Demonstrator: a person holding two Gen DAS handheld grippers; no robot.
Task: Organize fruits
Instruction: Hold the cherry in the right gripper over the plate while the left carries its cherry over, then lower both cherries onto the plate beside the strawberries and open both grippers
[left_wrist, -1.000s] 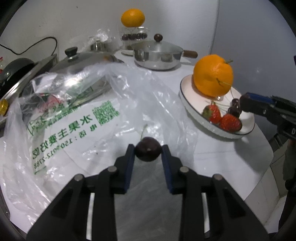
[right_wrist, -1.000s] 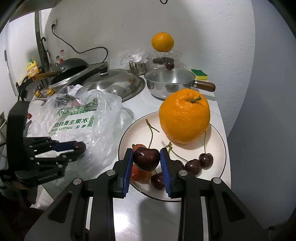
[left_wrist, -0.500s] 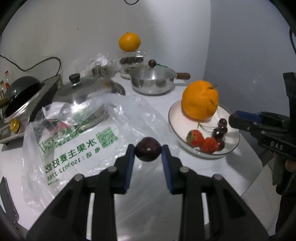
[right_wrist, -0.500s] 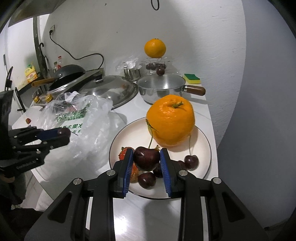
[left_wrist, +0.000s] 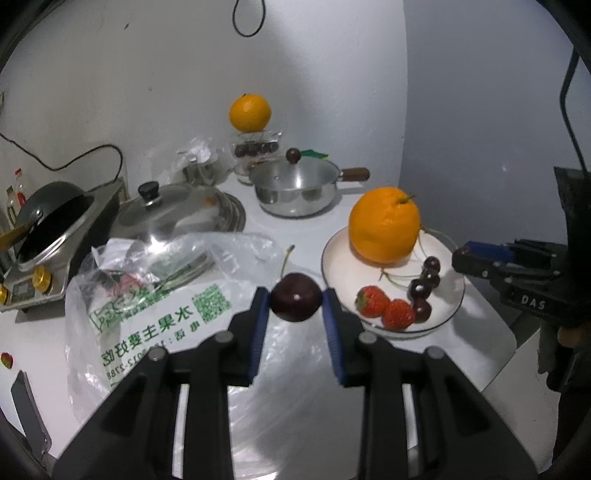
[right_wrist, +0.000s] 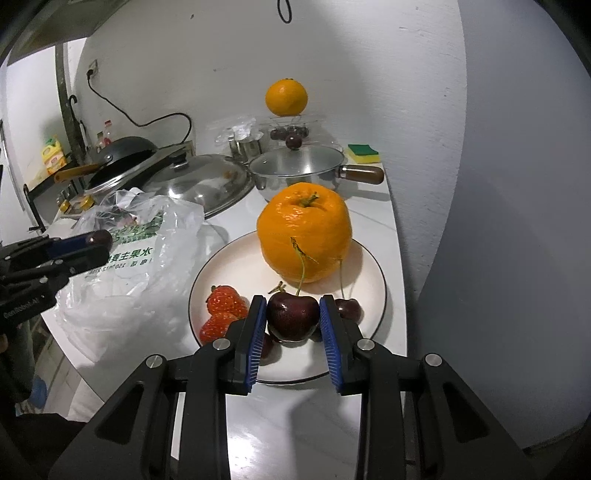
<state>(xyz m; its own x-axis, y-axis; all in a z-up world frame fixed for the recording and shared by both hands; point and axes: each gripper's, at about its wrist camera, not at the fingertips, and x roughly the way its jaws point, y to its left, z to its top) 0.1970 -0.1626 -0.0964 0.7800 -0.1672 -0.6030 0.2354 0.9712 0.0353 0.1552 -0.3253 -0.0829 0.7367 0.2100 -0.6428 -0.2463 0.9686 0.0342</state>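
Note:
My left gripper (left_wrist: 295, 308) is shut on a dark cherry (left_wrist: 295, 302) and holds it above a clear plastic bag (left_wrist: 155, 295), left of the white plate (left_wrist: 448, 314). My right gripper (right_wrist: 293, 319) is shut on a second dark cherry (right_wrist: 293, 317) with a long stem, held above the near side of the plate (right_wrist: 369, 266). The plate holds a large orange (right_wrist: 303, 230), two strawberries (right_wrist: 221, 310) and several cherries (left_wrist: 424, 291). The right gripper also shows at the right of the left wrist view (left_wrist: 480, 258), and the left gripper at the left of the right wrist view (right_wrist: 92, 245).
A steel saucepan with lid (right_wrist: 299, 166), a large pan lid (right_wrist: 203, 181), a black wok on a stove (left_wrist: 48, 218), a glass container of cherries with an orange on top (left_wrist: 255, 147) and a sponge (right_wrist: 364, 152) stand at the back. The counter edge runs close on the right.
Both grippers have pulled back and risen from the counter, each still holding its cherry. The plate and bag look smaller and farther away.

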